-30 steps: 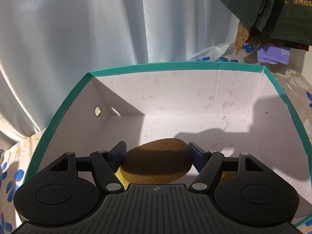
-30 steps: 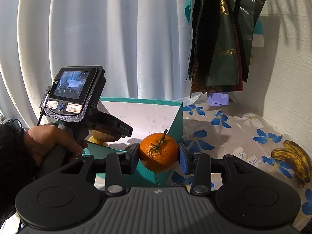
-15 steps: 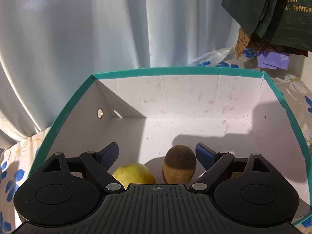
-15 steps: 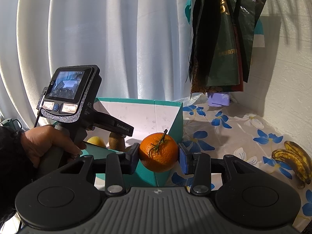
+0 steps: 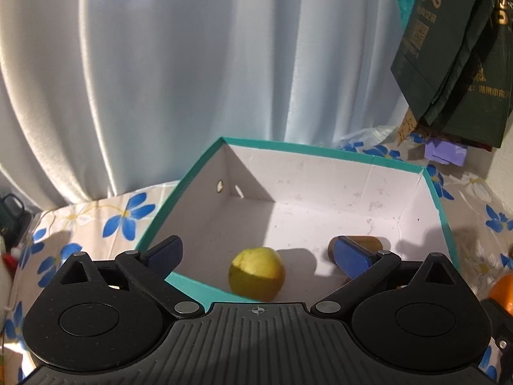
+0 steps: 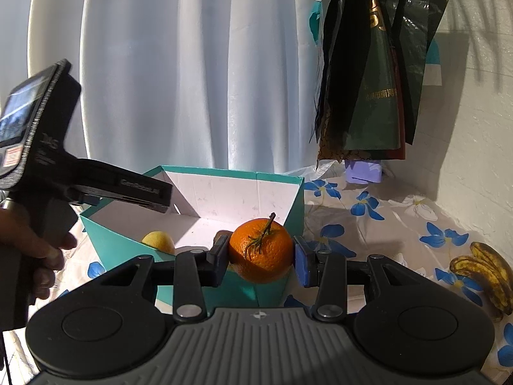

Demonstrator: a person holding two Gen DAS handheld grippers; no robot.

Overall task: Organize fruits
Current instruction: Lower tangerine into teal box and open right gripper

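Left wrist view: left gripper (image 5: 258,253) jaws wide apart, just been opening, nothing gripped between them. Box (image 5: 323,153), teal outside and white inside, fills the middle. Yellow-green fruit (image 5: 256,272) lies on the box floor at 6 o'clock, near the front wall. Kiwi (image 5: 373,243) lies just right of it, partly hidden behind the right blue pad; cannot tell if pad and kiwi touch. Surface (image 5: 105,221) has a cloth with blue flowers, showing at 9 o'clock and 3 o'clock of the box. Curtain (image 5: 179,64) hangs behind, dark green bags (image 5: 455,73) at 2 o'clock. Orange sliver shows at the far right edge.

Right wrist view: right gripper (image 6: 261,255) jaws closed on the orange (image 6: 260,246), pads pressing both sides, stem up. Orange is held in front of the box's (image 6: 279,181) near right corner, off the surface. Yellow-green fruit (image 6: 158,241) peeks over the front wall at 9 o'clock of the orange. Left gripper's (image 6: 147,194) body reaches over the box's left rim, held by a hand (image 6: 38,250) at the left edge; its jaws hidden from here. Bananas (image 6: 484,272), spotted brown, lie on the surface (image 6: 394,224) at 3 o'clock, well apart from the box.
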